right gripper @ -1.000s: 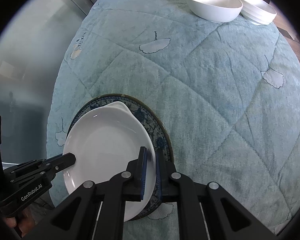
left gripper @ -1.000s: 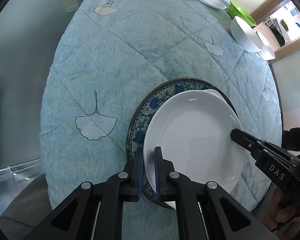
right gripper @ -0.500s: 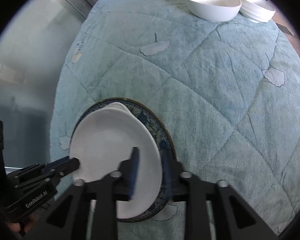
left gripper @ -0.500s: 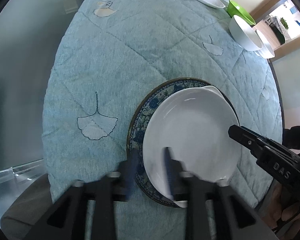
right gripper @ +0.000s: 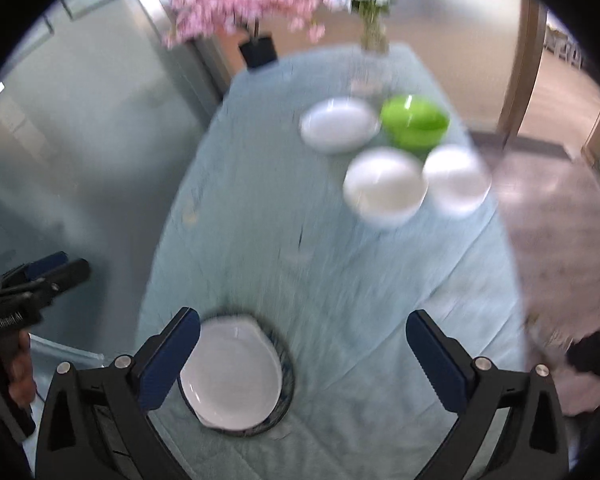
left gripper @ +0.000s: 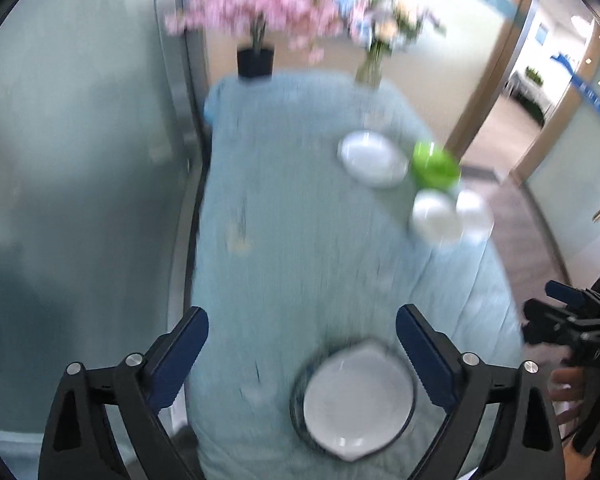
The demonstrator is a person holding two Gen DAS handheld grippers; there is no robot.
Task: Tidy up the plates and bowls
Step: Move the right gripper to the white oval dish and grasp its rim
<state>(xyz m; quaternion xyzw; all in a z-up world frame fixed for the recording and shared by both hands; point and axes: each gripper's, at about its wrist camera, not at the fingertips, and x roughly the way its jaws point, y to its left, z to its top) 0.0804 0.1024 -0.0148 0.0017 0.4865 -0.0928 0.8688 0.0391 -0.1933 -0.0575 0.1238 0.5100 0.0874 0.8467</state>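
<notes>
A white plate lies on a blue patterned plate at the near end of the table. Both grippers hang well above them, and both views are blurred. My left gripper has its jaws wide and still opening, with nothing between them. My right gripper is likewise opening and holds nothing. The right gripper shows at the right edge of the left wrist view. The left gripper shows at the left edge of the right wrist view.
At the far right of the table, which wears a pale blue quilted cloth, stand another white plate, a green bowl and two white bowls. A black flower pot and a vase stand at the far end.
Both grippers let go of the white plate's rim, opened wide and rose high above the table. The white plate now rests on the blue plate.
</notes>
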